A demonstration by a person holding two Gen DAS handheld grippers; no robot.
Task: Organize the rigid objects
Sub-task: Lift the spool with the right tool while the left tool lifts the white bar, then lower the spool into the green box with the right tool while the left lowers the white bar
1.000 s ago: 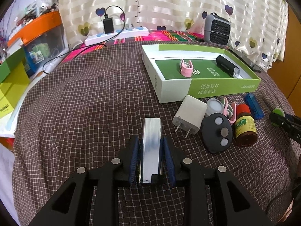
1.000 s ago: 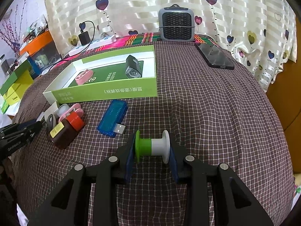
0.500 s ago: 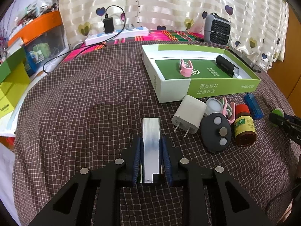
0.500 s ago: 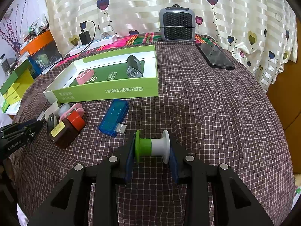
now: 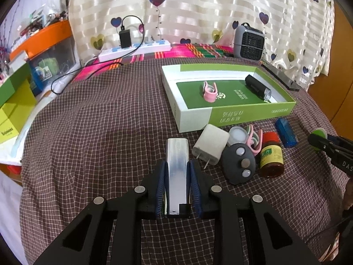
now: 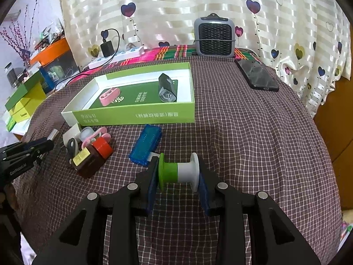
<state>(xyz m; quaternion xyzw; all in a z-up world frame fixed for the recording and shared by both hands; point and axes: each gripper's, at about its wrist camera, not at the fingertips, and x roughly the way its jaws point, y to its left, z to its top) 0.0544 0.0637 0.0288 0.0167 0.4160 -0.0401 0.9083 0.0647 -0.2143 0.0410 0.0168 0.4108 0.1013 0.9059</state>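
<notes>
The left gripper (image 5: 177,176) fingers clamp a silver metal block (image 5: 177,167) low over the checked worktop (image 5: 99,132). The green box (image 5: 253,113) holds a pink clip (image 5: 209,91) and a black cylinder (image 5: 257,86). The right gripper (image 6: 177,172) fingers pinch a green-and-white spool (image 6: 178,172).

Glossy brushed metal on the silver block (image 5: 177,172); matt checked cloth (image 5: 99,137) beneath it; beside it, smooth white plastic charger (image 5: 210,146), glossy cardboard box (image 5: 251,116).
</notes>
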